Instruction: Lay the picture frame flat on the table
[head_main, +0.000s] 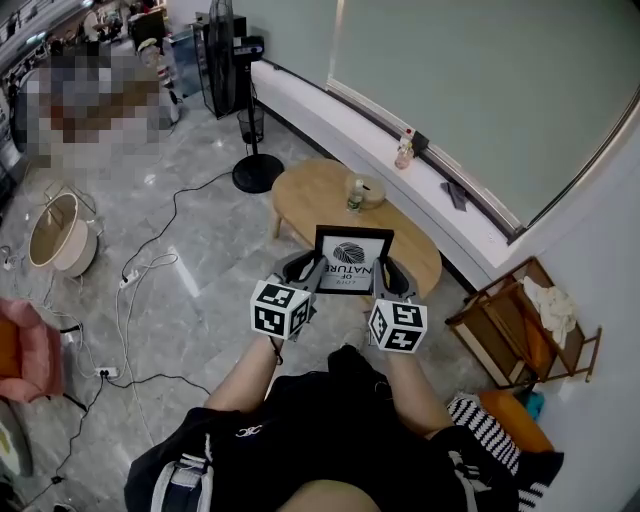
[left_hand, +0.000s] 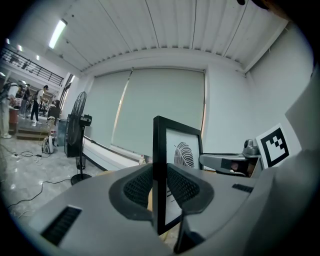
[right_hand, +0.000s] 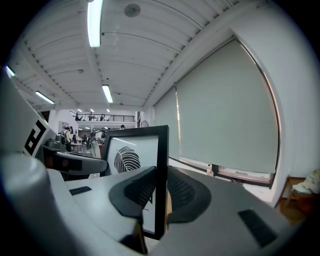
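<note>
A black picture frame (head_main: 352, 260) with a white print of a leaf-like swirl is held upright in the air above the near edge of the oval wooden table (head_main: 310, 196). My left gripper (head_main: 310, 272) is shut on the frame's left edge (left_hand: 159, 175). My right gripper (head_main: 385, 280) is shut on its right edge (right_hand: 161, 180). In the left gripper view the right gripper (left_hand: 227, 162) shows past the print; in the right gripper view the left gripper (right_hand: 70, 161) shows on the far side.
On the table stand a small bottle (head_main: 353, 196) and a round wooden dish (head_main: 371, 188). A standing fan (head_main: 238, 90) is beyond the table's left end, cables (head_main: 150, 270) trail on the marble floor, and a wooden rack (head_main: 520, 325) with cloth stands at right.
</note>
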